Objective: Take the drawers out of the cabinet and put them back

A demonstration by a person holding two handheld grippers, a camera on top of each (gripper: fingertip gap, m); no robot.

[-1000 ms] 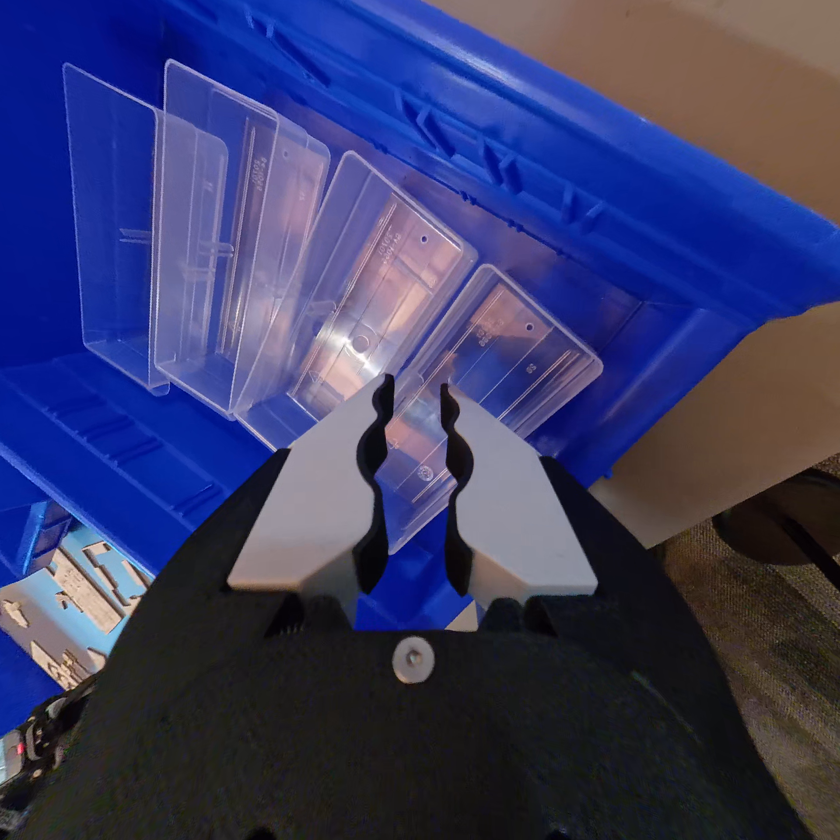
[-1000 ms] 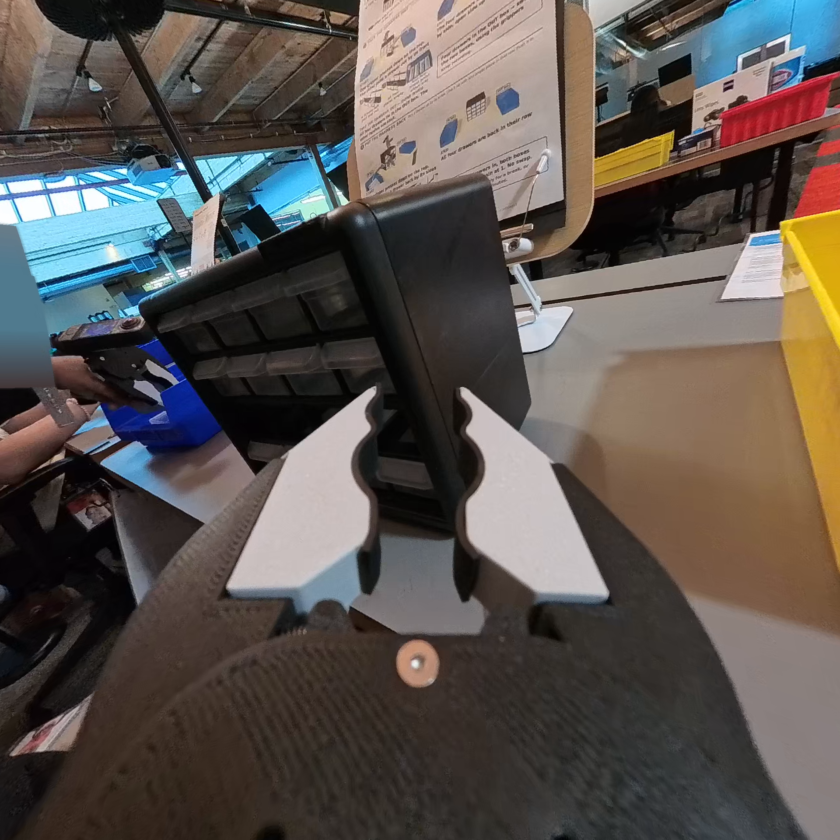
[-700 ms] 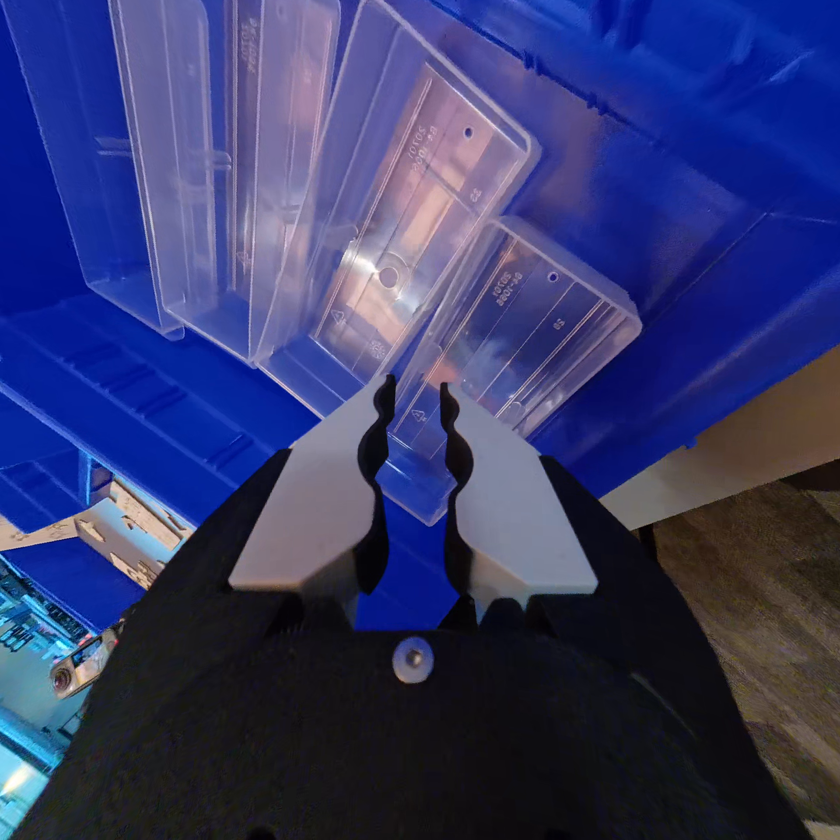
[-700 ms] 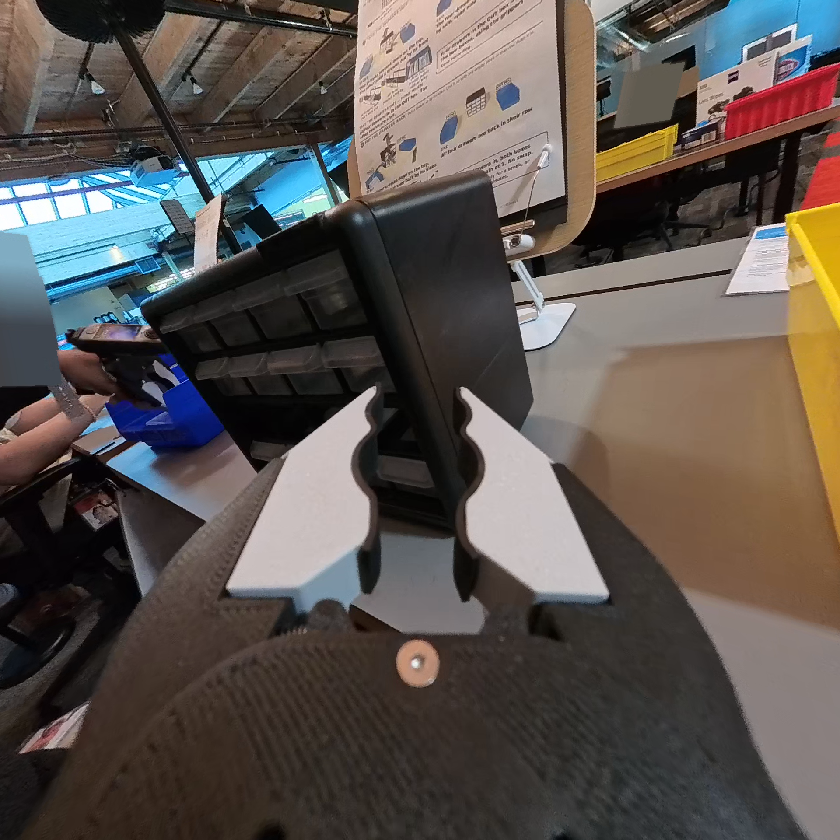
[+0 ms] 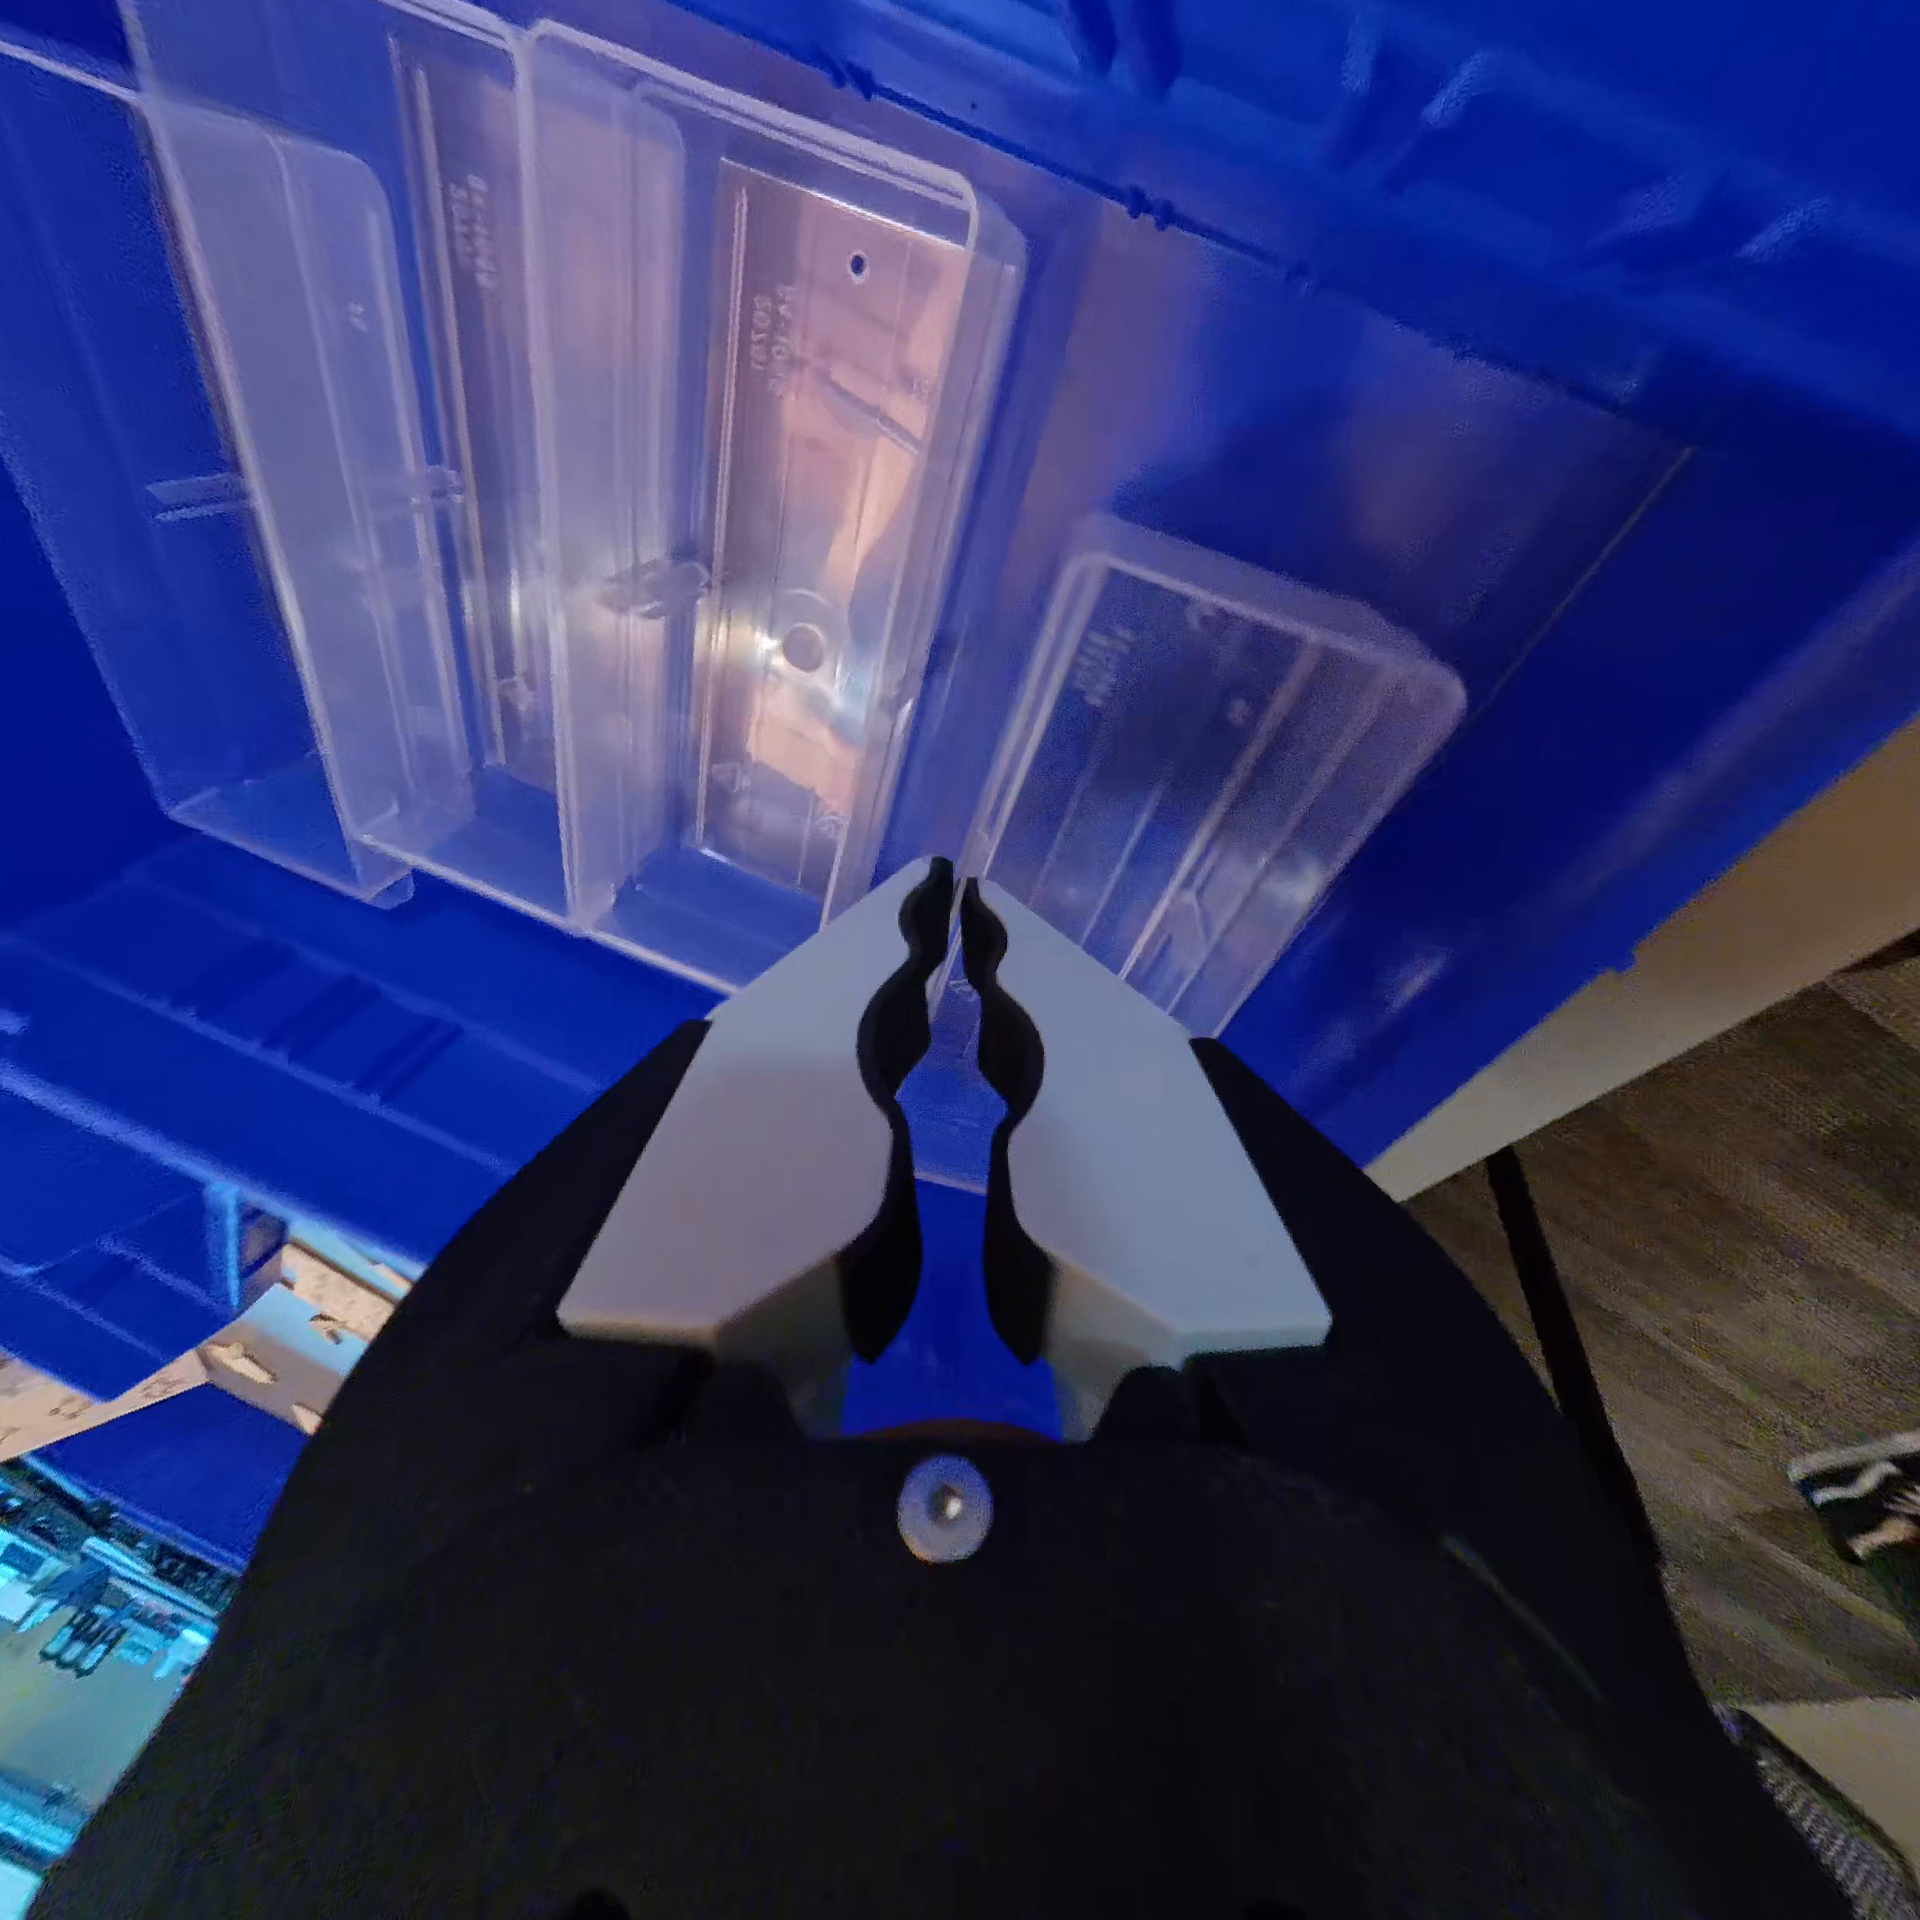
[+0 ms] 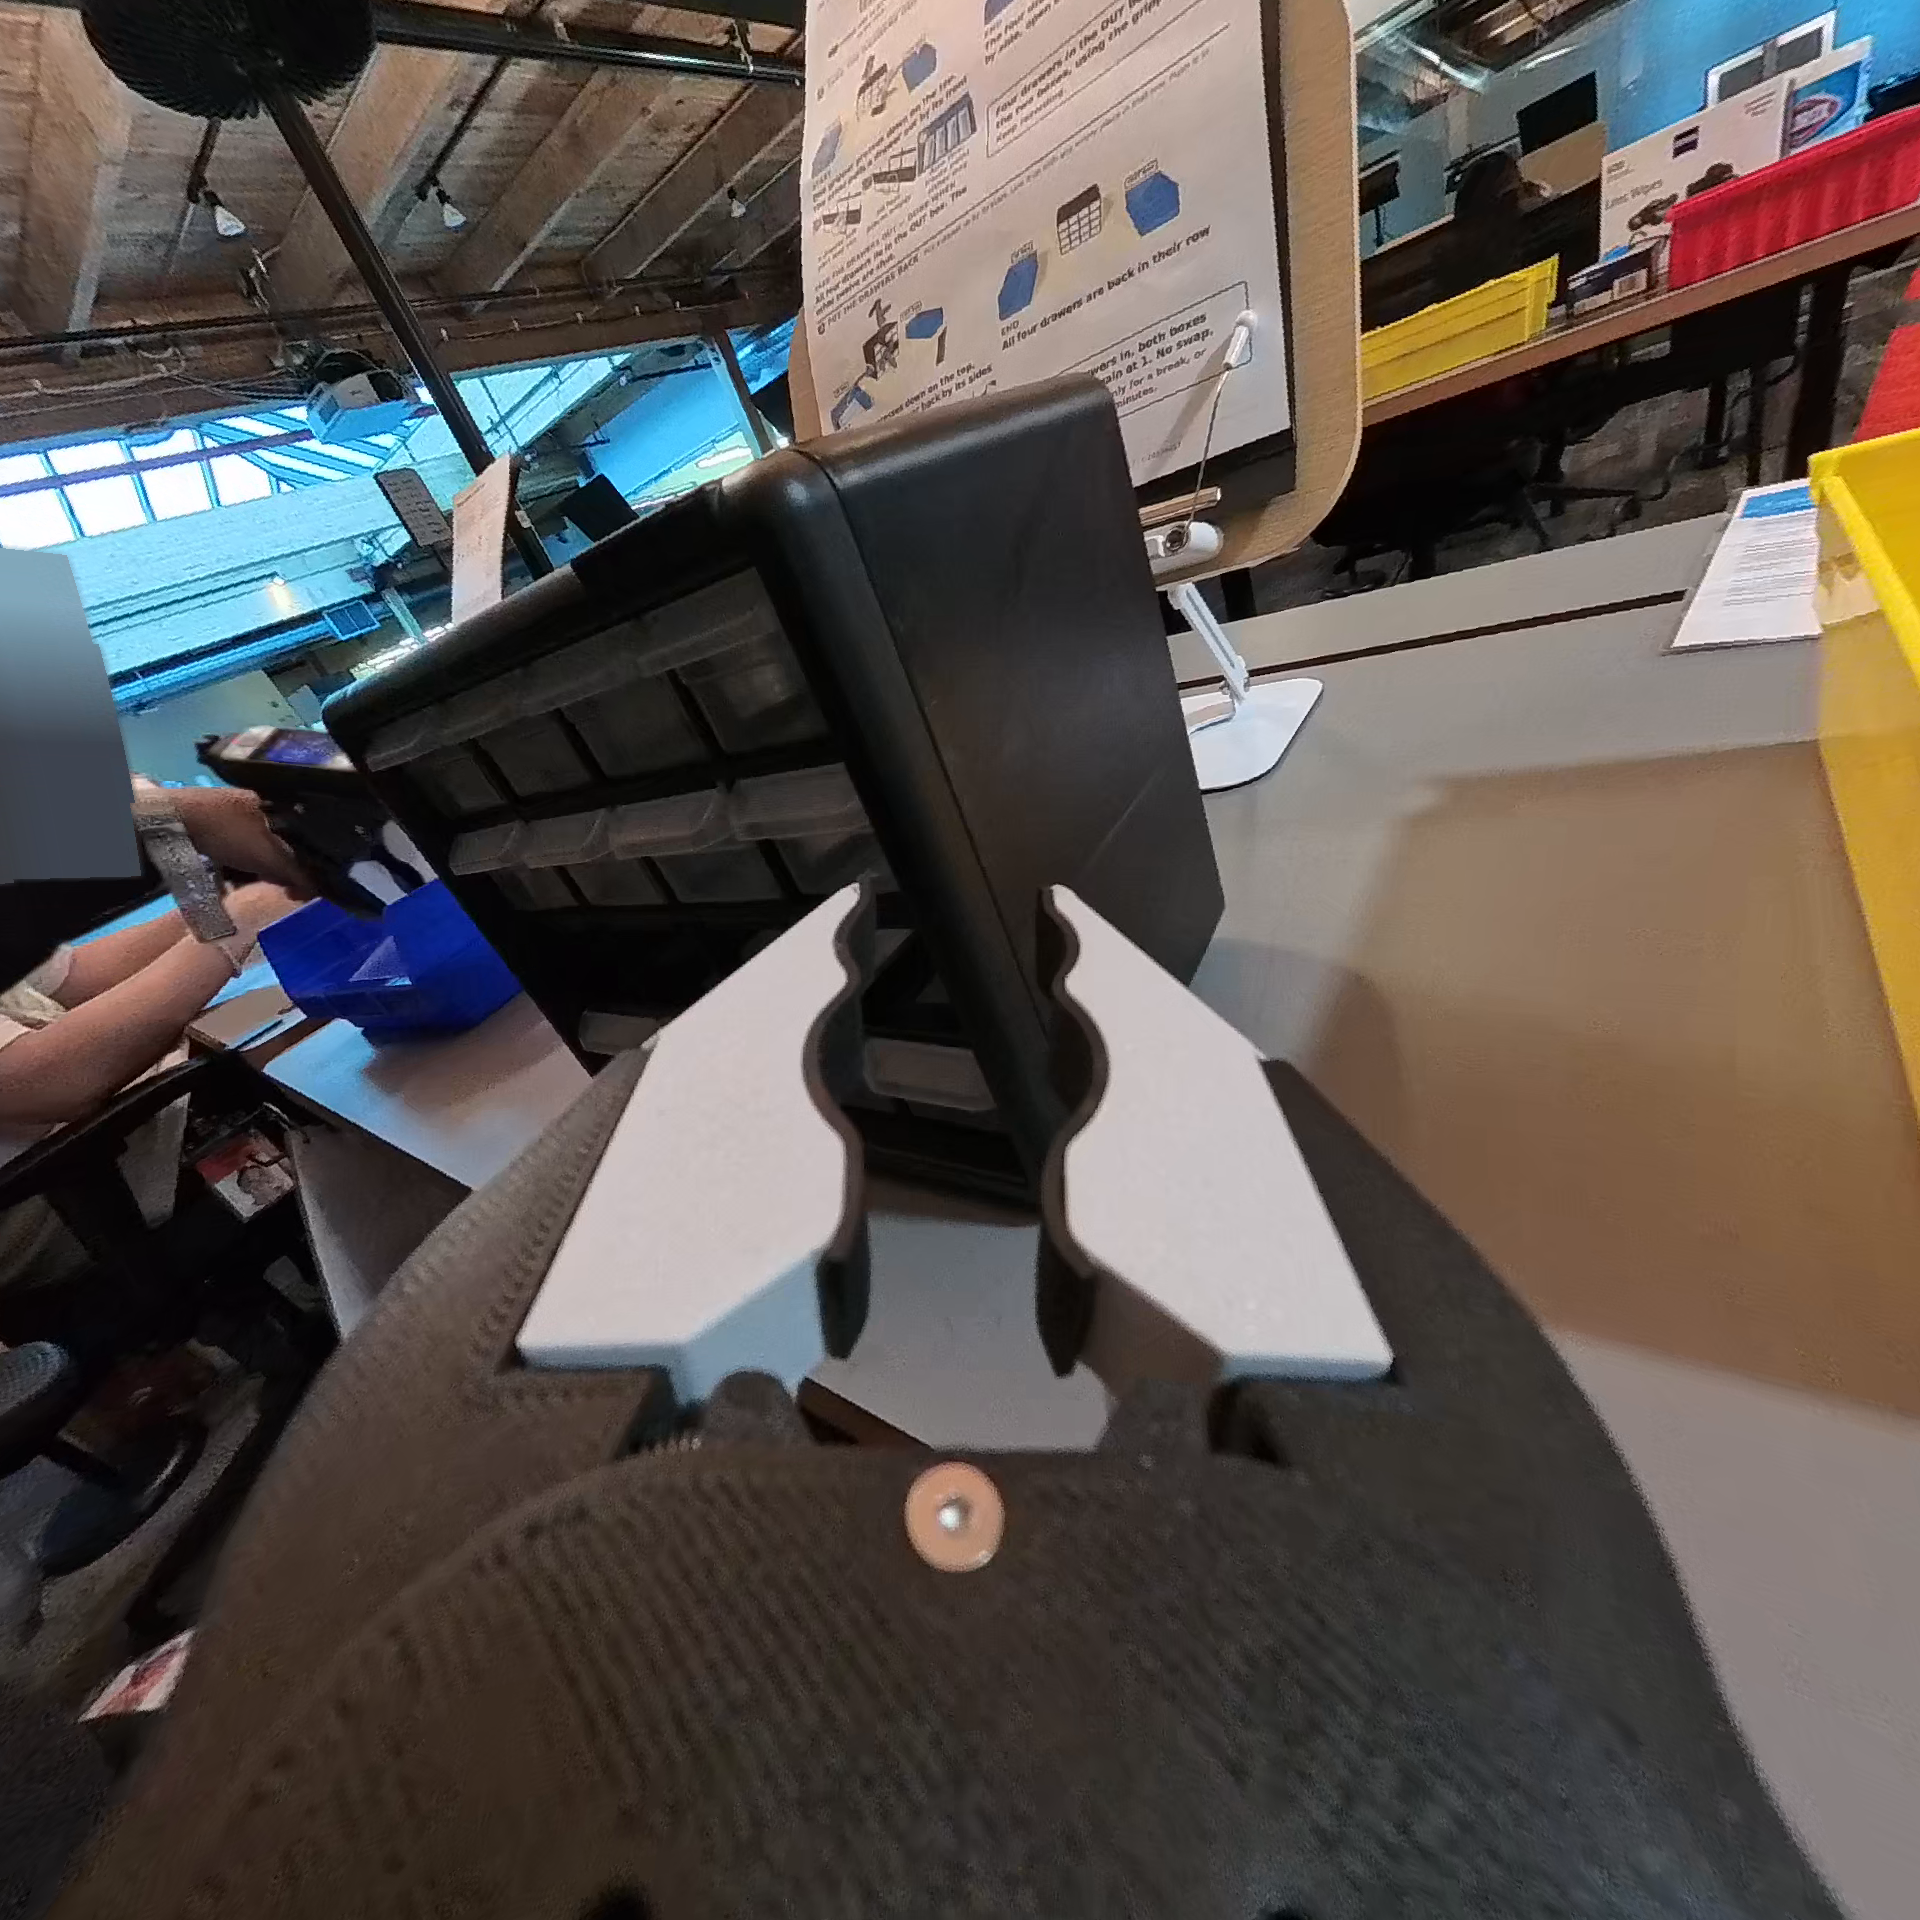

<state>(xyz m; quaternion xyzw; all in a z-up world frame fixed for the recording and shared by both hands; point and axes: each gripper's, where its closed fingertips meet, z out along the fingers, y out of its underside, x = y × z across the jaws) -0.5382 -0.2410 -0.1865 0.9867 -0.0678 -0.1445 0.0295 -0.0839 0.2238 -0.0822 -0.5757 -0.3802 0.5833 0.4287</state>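
Drawers [image 5: 790, 540] blur together; left gripper [image 5: 951, 883] pinches 1 drawer's wall; right gripper [image 6: 951, 904] spread.

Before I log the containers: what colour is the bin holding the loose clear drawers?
Blue. The bin shows best in the left wrist view, the drawers leaning inside it.

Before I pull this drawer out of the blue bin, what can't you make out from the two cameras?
- Left wrist view: whether the left gripper truly pinches the clear drawer; its fingertips cover the contact.
- Left wrist view: the blue bin is cut off by the frame edges.
- Right wrist view: the right gripper hides the black cabinet's lower slots.
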